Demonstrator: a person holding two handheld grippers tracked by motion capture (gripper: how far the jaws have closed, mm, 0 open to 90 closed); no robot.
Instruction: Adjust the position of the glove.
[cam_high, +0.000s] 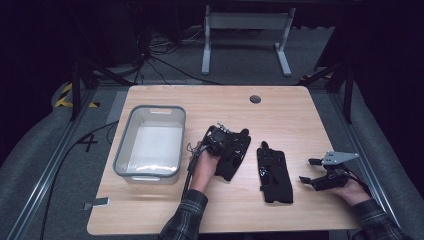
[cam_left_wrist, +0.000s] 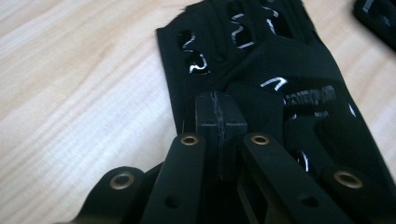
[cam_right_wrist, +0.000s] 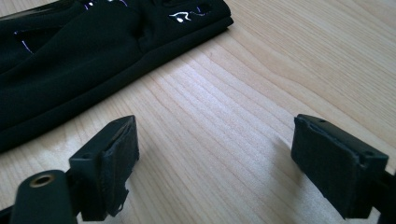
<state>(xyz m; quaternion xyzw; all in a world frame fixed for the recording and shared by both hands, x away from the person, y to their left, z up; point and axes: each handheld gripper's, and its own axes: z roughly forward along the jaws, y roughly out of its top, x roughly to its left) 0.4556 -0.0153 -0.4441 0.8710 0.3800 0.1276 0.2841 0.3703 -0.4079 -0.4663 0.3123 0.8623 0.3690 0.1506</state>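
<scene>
Two black gloves lie on the wooden table (cam_high: 290, 112). The left one (cam_high: 235, 157) (cam_left_wrist: 285, 65) sits tilted under my left gripper (cam_high: 226, 145) (cam_left_wrist: 219, 116). Its jaws are pressed together, and the fabric bunches up toward their tips. The other glove (cam_high: 274, 172) (cam_right_wrist: 84, 56) lies flat at the table's middle; a corner of it (cam_left_wrist: 379, 18) shows at the top right of the left gripper view. My right gripper (cam_high: 309, 170) (cam_right_wrist: 215, 149) rests low over bare wood to that glove's right, jaws wide open with nothing between them.
A grey-rimmed clear plastic bin (cam_high: 121, 147) stands on the table's left side and looks empty. A round cable hole (cam_high: 255, 99) sits near the far edge. Beyond the table a white desk frame (cam_high: 245, 40) stands on the dark floor.
</scene>
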